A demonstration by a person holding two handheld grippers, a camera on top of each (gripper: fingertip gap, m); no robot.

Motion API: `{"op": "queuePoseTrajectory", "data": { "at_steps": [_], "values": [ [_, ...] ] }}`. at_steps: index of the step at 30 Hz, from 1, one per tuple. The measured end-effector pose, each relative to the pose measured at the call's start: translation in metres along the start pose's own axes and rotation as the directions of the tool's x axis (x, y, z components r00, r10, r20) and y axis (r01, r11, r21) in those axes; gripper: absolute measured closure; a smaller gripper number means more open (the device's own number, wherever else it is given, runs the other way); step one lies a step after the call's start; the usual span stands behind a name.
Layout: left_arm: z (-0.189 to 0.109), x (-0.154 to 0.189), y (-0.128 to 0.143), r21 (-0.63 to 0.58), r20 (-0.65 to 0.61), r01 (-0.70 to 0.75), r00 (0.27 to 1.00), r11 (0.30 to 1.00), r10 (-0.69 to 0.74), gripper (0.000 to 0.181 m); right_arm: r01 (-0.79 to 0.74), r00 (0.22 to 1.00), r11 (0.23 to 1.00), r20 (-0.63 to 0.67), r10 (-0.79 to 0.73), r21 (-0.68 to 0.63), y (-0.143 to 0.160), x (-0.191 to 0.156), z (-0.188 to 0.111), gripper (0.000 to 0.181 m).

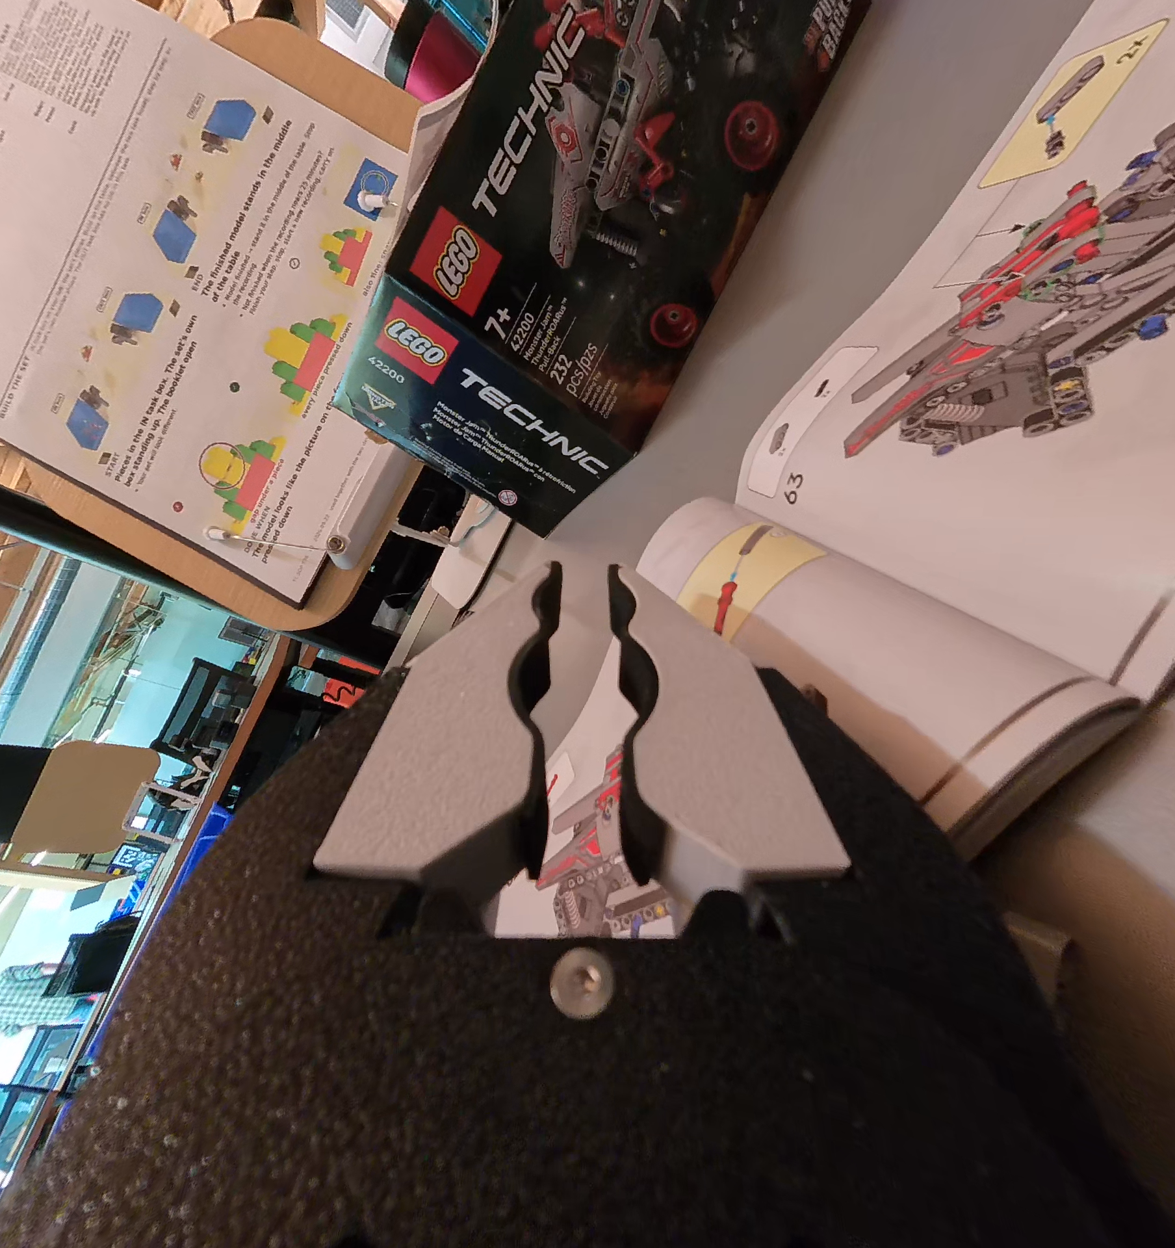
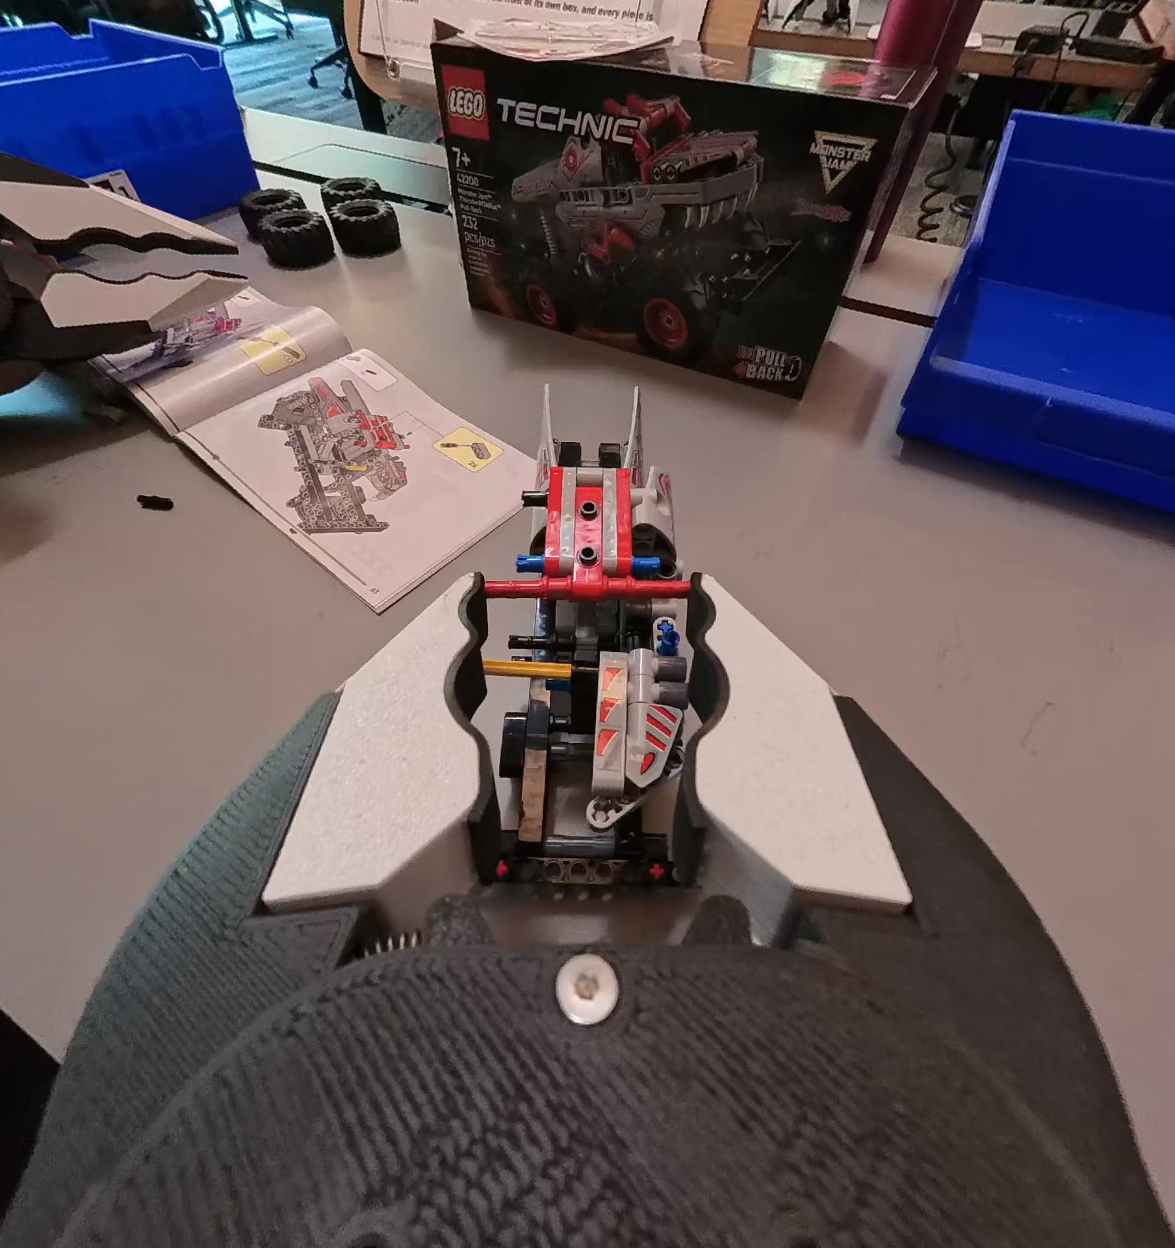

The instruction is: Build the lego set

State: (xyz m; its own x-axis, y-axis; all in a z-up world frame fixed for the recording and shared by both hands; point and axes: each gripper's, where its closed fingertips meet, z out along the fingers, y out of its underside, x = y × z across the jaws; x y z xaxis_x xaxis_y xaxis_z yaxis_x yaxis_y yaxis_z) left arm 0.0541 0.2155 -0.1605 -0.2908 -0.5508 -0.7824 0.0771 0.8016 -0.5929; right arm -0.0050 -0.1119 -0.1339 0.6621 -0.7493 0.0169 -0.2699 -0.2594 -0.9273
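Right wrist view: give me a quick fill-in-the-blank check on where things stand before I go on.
1. The right tool is shut on the partly built ____, with a finger on each side of it.
2. ____ loose black tyres lie on the table, left of the set box.
3. The left tool hangs over the curled page of the open ____.
4. The bin right of the box is ____ in colour.

Missing words: truck model; four; instruction booklet; blue

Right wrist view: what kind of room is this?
Probably a shared workshop or lab: a grey work table flanked by blue plastic parts bins, with more desks and rolling office chairs behind.
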Motion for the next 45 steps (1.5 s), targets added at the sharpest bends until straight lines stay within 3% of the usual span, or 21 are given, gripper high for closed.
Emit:
{"op": "queuePoseTrajectory", "data": {
  "at_steps": [10,14,19,21,24,27,32,37,41,45],
  "values": [
    [-0.002,-0.003,-0.009,0.024,0.006,0.029,1.0,0.999,-0.029,0.171,-0.012,1.0,1.0,0.022,0.012,0.008,-0.001,0.0,0.001,0.123],
    [-0.008,0.004,-0.058,0.118,-0.069,0.087,0.995,0.989,-0.079,0.172,0.045,0.998,0.999,0.038,-0.045,0.0,0.0,-0.003,-0.003,0.123],
    [-0.016,0.062,-0.168,0.279,-0.408,0.126,0.913,0.952,-0.001,0.165,0.061,0.994,0.998,0.085,-0.062,0.007,0.002,-0.007,-0.007,0.123],
    [-0.013,0.079,-0.198,0.325,-0.472,0.1,0.879,0.941,0.07,0.163,0.08,0.99,0.997,0.119,-0.079,0.004,0.003,-0.01,-0.011,0.123],
    [0.001,0.083,-0.22,0.359,-0.464,0.075,0.879,0.93,0.109,0.164,0.107,0.979,0.994,0.176,-0.105,0.001,0.007,-0.017,-0.019,0.123],
    [0.011,0.056,-0.23,0.353,-0.428,0.126,0.903,0.927,0.04,0.166,0.109,0.977,0.994,0.184,-0.108,0.001,0.008,-0.017,-0.023,0.123],
    [0.015,-0.017,-0.206,0.276,-0.314,0.288,0.929,0.917,-0.197,0.17,0.117,0.982,0.993,0.147,-0.118,0.019,0.006,-0.011,-0.02,0.123],
    [0.016,-0.043,-0.117,0.174,-0.102,0.362,0.931,0.916,-0.349,0.172,0.083,0.986,0.996,0.14,-0.087,0.036,0.004,-0.009,-0.015,0.123],
    [0.005,-0.037,-0.056,0.124,0.053,0.225,0.971,0.966,-0.233,0.174,0.09,0.988,0.995,0.126,-0.093,0.03,0.004,-0.01,-0.014,0.123],
    [-0.002,-0.042,-0.031,0.074,0.189,-0.04,0.982,0.996,0.025,0.176,0.085,0.989,0.996,0.122,-0.088,0.036,0.003,-0.011,-0.013,0.123]
  ]
}}
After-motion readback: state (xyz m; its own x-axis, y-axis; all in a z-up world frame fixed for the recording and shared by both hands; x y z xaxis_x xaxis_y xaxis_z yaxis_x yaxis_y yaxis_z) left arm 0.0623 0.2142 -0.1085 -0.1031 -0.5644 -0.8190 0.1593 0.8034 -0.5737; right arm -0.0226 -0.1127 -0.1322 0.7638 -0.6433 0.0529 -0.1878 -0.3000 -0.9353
